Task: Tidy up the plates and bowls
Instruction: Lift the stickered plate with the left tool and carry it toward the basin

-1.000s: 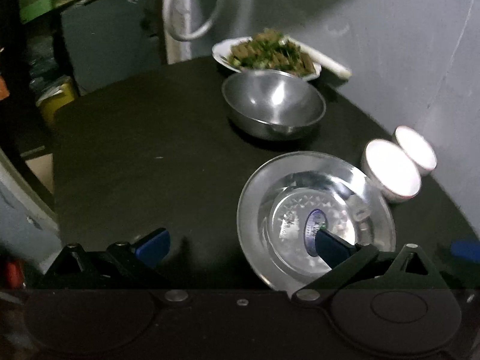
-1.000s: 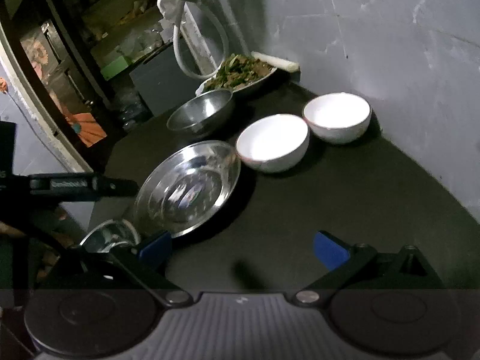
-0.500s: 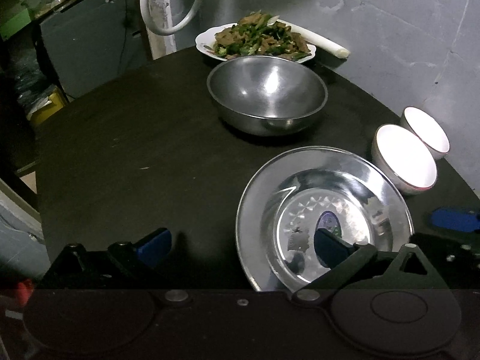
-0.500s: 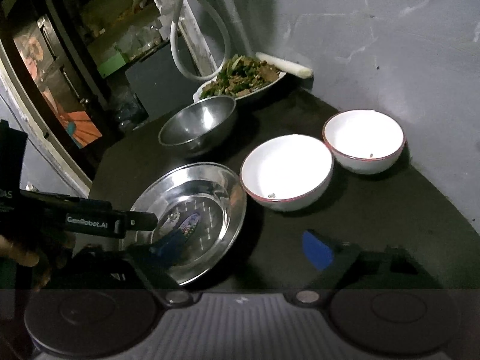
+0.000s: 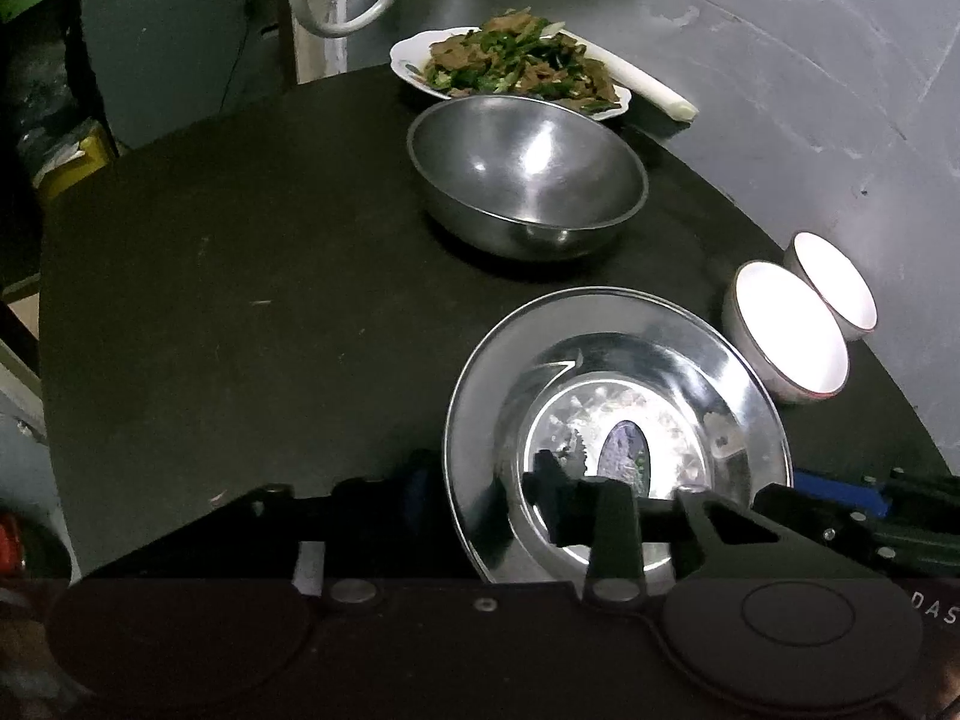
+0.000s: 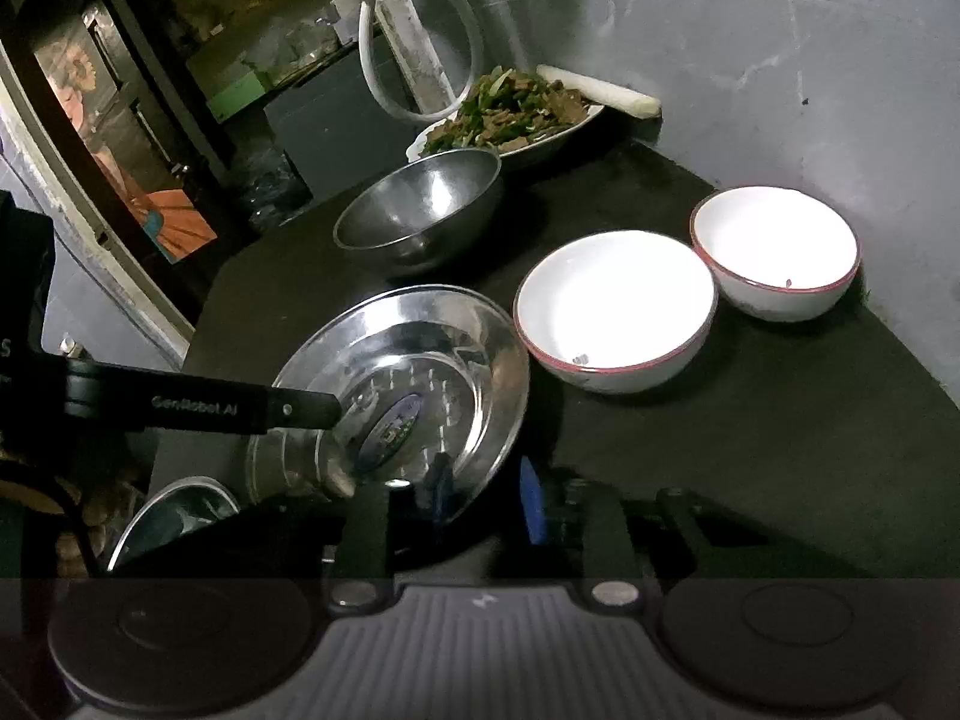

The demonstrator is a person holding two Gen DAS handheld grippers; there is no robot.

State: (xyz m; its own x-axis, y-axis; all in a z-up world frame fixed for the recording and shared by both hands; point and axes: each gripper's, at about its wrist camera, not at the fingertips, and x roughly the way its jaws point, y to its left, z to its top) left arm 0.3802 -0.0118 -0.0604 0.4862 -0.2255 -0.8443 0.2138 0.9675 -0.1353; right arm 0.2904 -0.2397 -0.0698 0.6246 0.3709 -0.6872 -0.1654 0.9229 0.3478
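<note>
Right wrist | second steel dish below table edge | left wrist: unseen

**Black hand-held grippers with blue pads**

The left hand-held gripper is made of matte black plastic. Its fingers are flat bars with triangular cut-outs, and each bar turns on a round silver screw. The base has two large round black covers, and a small blue pad is seen on the inner side of one finger. White letters "DAS" stand at the right edge of the body.

The right hand-held gripper has the same black bars and silver screws, with bright blue pads on the fingertips. Its base is grey with ribbed lines. In the right wrist view, the left device shows a grey print "GenRobot.AI" on a black bar.
</note>
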